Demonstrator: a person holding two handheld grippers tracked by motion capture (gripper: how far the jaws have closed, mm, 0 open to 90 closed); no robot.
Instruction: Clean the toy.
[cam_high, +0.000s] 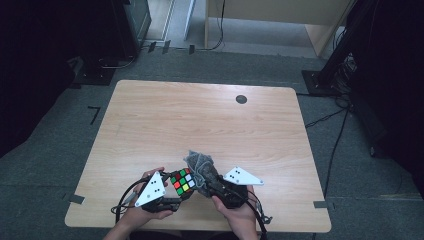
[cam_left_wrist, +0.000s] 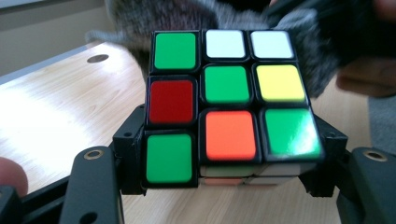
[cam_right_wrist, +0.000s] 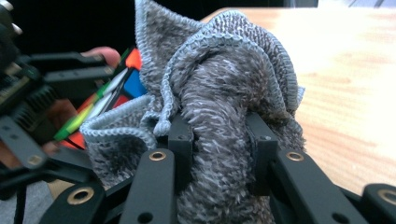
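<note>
Near the table's (cam_high: 150, 115) front edge, a Rubik's cube (cam_left_wrist: 226, 100) is clamped in the left hand-held gripper (cam_left_wrist: 224, 154), a bunched grey microfibre cloth (cam_right_wrist: 219, 112) is pinched in the right hand-held gripper (cam_right_wrist: 219, 140) against it; no writing is legible.

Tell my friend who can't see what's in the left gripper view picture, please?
A scrambled plastic puzzle cube with green, red, orange, yellow and white squares sits clamped between the left gripper's two black jaws. A fluffy grey cloth hangs just behind it, above a light wooden table.

High view looks down — both gripper views close, sharing the cube (cam_left_wrist: 224, 107).
</note>
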